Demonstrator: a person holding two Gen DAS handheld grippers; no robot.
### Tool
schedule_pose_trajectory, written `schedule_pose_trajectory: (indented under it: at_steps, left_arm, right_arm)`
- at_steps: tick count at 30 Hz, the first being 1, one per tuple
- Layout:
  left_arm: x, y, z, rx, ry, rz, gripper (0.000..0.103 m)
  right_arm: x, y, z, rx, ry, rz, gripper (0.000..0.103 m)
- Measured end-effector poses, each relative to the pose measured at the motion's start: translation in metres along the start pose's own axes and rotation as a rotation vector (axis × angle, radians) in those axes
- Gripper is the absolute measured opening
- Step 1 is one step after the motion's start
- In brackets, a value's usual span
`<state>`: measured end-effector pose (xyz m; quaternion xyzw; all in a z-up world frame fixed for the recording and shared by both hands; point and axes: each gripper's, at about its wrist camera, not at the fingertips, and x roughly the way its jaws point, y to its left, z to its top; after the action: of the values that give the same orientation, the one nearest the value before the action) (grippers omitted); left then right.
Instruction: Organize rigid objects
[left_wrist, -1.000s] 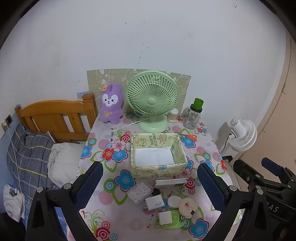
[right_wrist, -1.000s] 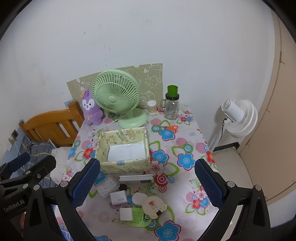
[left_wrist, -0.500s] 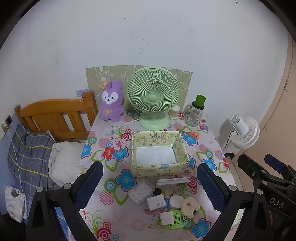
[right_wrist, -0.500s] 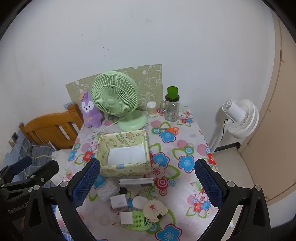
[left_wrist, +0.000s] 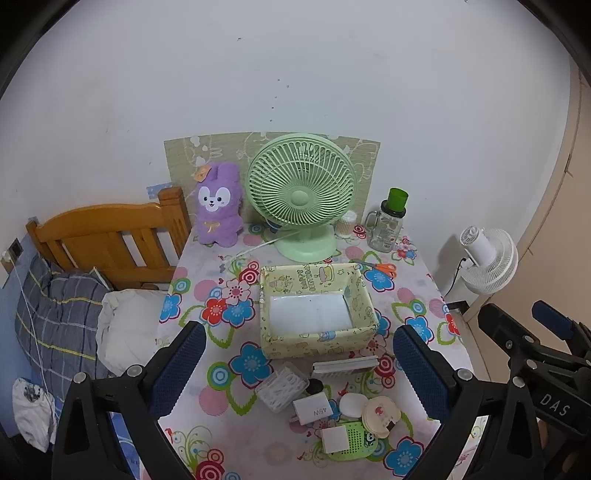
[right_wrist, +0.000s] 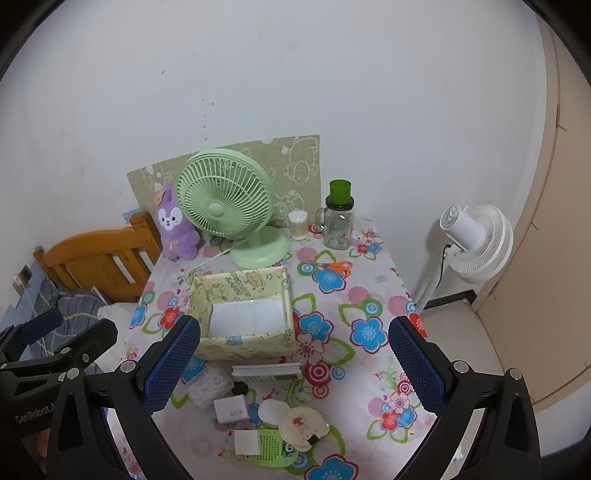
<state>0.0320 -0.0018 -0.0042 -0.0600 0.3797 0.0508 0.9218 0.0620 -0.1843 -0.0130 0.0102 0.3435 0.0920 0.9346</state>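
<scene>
Left gripper: hovering spread wide, holding nothing.
Right gripper: hovering spread wide, holding nothing.
Box: sitting before the fan.
Small items: lying clustered just before the box.

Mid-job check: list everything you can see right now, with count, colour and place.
storage box: 1, yellow patterned, table centre, empty
small items: several, white, cream, green, clustered in front of the box
desk fan: 1, green, behind the box
plush rabbit: 1, purple, back left
glass jar: 1, clear, green lid, back right
scissors: 1, orange-handled, right of the box
floor fan: 1, white, on the floor at right
headboard: 1, wooden, left
left gripper: open, above the table
right gripper: open, above the table
</scene>
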Motion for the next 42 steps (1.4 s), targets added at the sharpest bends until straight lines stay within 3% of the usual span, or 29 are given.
schedule_pose_trajectory:
  at_steps: [42]
  left_arm:
    - [0.023,-0.002,-0.008,-0.004,0.061,0.001,0.102]
  right_arm:
    - [0.015,-0.005,-0.005,-0.027,-0.003,-0.006,0.103]
